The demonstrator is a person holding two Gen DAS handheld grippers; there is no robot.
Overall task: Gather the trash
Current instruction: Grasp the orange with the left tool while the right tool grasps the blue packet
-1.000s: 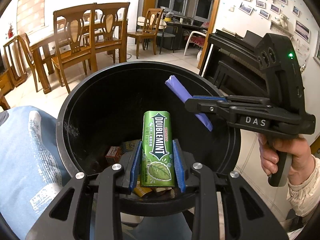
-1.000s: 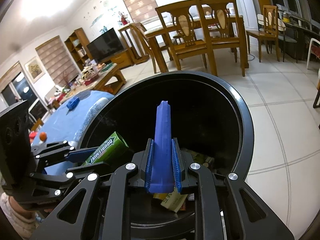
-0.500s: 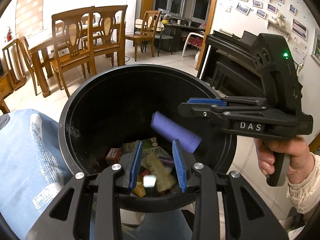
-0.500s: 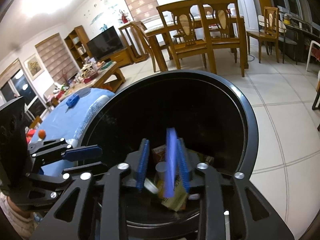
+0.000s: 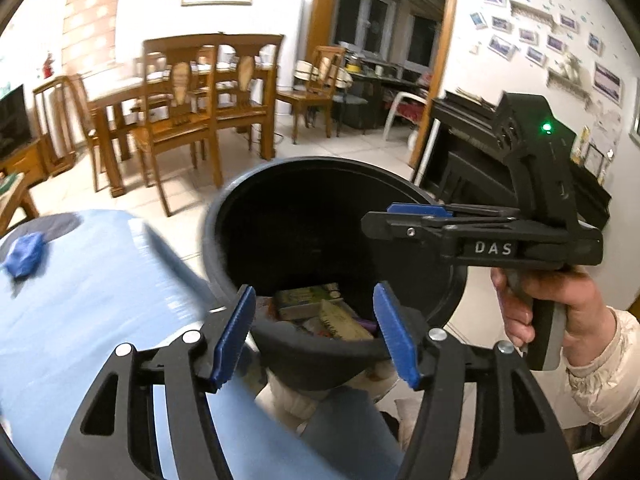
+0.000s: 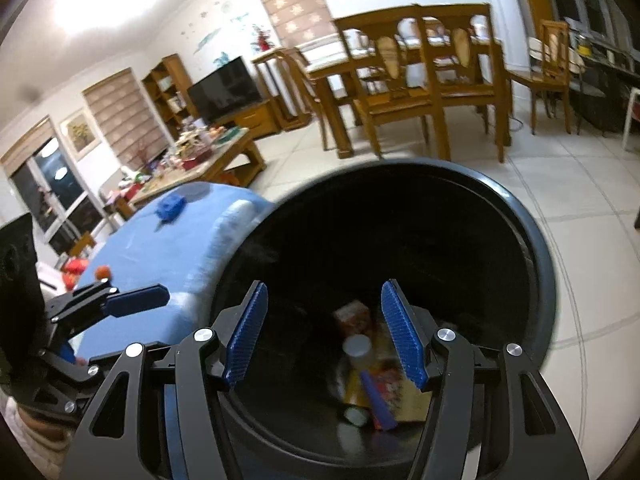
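A black round trash bin [image 5: 248, 200] stands on the floor beside a blue-covered table; it also fills the right wrist view [image 6: 536, 240]. Trash lies at its bottom: a green Doublemint pack [image 5: 308, 298] and a purple-blue tube [image 6: 378, 400] among several wrappers. My left gripper [image 5: 316, 336] is open and empty over the bin's near rim. My right gripper [image 6: 324, 336] is open and empty above the bin; it shows from the side in the left wrist view [image 5: 416, 216].
The blue-covered table [image 5: 80, 300] lies left of the bin, with a crumpled blue item [image 5: 24, 254] on it, also in the right wrist view [image 6: 170, 206]. Wooden dining chairs [image 5: 180, 120] and table stand behind on the tiled floor. A black piano [image 5: 452, 148] stands at the right.
Both grippers opened and dropped their loads: the Doublemint pack and the purple-blue tube fell into the bin. Both grippers then opened wider and drew back, up and to the left.
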